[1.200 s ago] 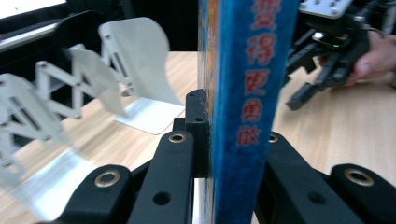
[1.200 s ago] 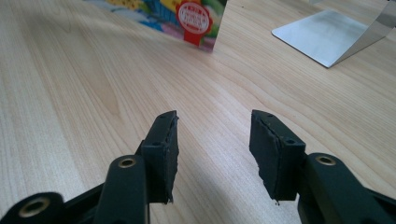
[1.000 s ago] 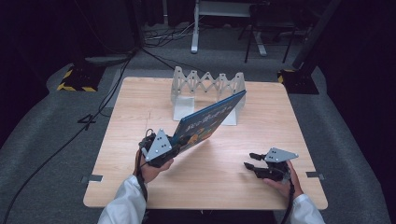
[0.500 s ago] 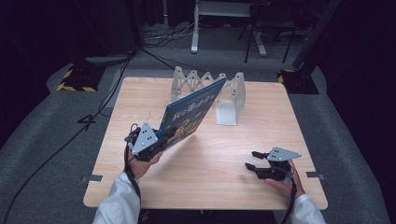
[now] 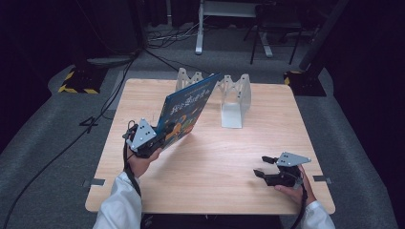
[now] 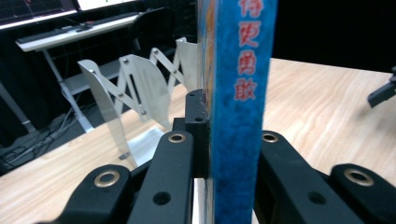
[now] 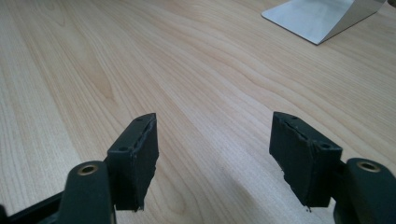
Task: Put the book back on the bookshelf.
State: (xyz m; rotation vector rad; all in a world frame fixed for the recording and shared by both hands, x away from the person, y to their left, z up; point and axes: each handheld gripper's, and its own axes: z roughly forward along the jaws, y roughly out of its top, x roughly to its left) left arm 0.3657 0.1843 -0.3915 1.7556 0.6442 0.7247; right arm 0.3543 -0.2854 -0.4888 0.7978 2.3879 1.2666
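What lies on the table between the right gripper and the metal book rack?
Nothing: in the high view, bare wood runs from the open right gripper to the rack. The right gripper view shows the same bare table ahead of its jaws.

Bright, evenly lit table (image 5: 215,157) amid dark surroundings; blurred close foreground

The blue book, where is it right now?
The blue book is held up over the table's left side by the left gripper, just before the white rack.
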